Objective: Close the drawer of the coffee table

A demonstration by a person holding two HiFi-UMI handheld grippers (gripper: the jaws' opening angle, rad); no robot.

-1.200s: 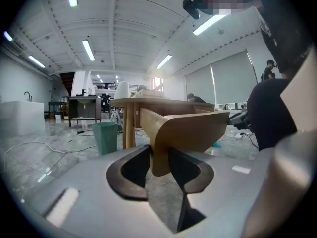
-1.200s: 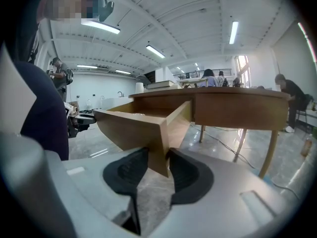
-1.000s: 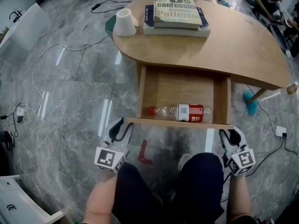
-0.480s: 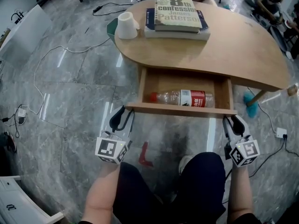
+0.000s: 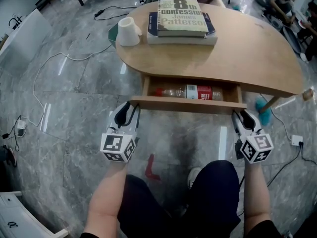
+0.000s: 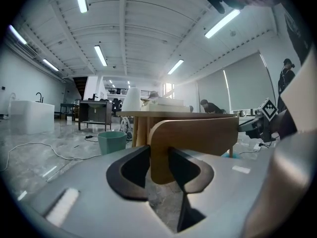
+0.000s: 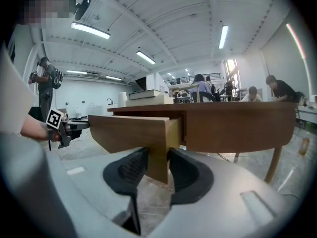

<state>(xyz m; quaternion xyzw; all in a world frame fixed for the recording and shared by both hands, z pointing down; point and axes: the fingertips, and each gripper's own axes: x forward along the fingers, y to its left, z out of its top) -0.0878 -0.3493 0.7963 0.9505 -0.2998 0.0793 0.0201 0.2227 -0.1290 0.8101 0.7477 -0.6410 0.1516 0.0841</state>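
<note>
The right tongs [image 7: 157, 155] grip the end of the drawer front [image 7: 130, 132], one jaw on each face; it stands out from the worktop [image 7: 237, 125].

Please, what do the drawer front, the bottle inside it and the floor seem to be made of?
Drawer front: probably wood or veneer, matte, light brown with faint grain.
Bottle: likely clear plastic; see-through body, red label and cap.
Floor: polished grey stone or marble-look tile; pale veins and mirrored light streaks.
</note>
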